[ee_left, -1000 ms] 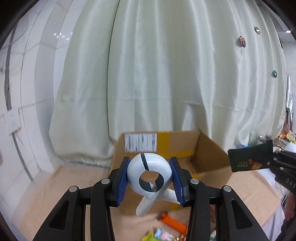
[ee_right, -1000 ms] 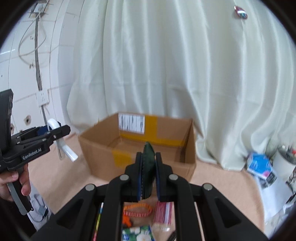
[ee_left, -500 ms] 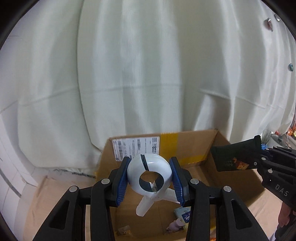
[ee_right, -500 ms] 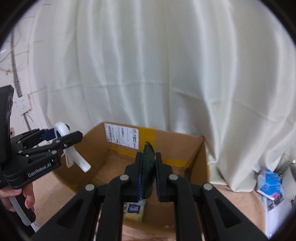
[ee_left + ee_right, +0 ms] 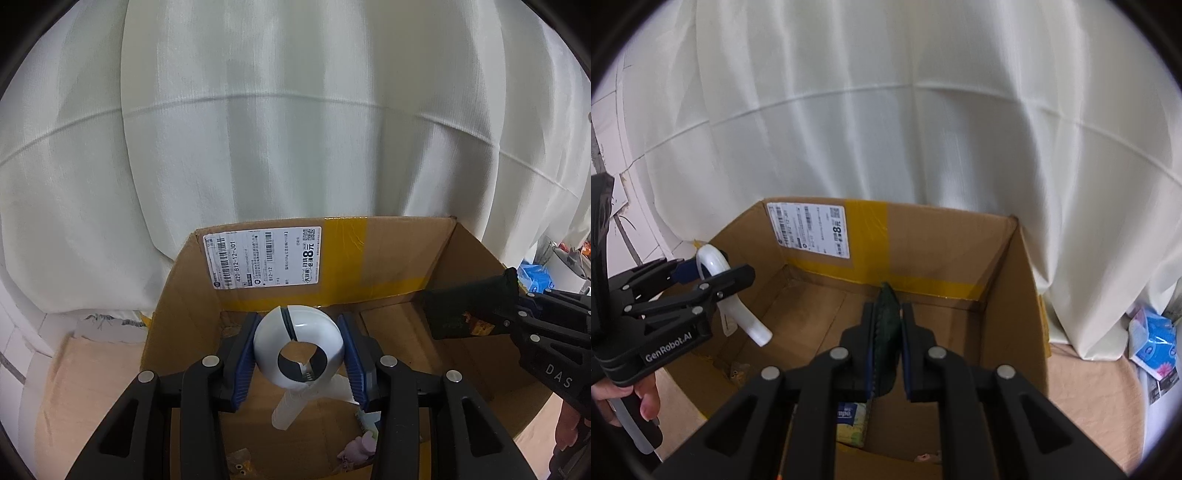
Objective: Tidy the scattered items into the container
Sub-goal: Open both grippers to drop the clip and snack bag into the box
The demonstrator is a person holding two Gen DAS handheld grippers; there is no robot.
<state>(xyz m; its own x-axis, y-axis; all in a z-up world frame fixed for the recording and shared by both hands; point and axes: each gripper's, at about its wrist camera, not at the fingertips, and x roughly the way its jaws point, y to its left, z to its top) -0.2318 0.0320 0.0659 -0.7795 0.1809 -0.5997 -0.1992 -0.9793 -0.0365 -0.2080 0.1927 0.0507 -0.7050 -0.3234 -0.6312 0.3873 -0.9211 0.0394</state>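
In the left wrist view, the left hand-held gripper (image 5: 297, 356) fills the lower centre of the frame, and its blue pads are pressed against both sides of a white plastic clip (image 5: 297, 349), a rounded ring with two legs pointing down. The clip is held above the open cardboard box (image 5: 388, 258), which occupies the lower half of the frame in front of a pale curtain (image 5: 295, 110). A white shipping label (image 5: 263, 258) and strips of yellow tape are seen on the box's far inner wall. On the box floor, at the bottom of the frame, a small pink item (image 5: 360, 448) and a small clear bag (image 5: 236, 461) are partly visible.

At the right edge of the same view, the right hand-held gripper (image 5: 517, 314) is seen closed on a dark green packet (image 5: 469, 310), which is held over the right part of the box.

In the right wrist view, the dark green packet (image 5: 886, 332) is clamped edge-on between the nearly closed fingers of the right hand-held gripper (image 5: 886, 343) in the lower centre, above the box interior. A tissue pack (image 5: 851, 417) lies on the box floor just below the fingers. At the left edge, the left hand-held gripper (image 5: 698, 273) is seen with the white clip (image 5: 727, 295) over the box's left wall, and a person's hand (image 5: 631, 402) is wrapped around its handle. Blue packets (image 5: 1154, 339) lie on the floor at the right edge, outside the box.
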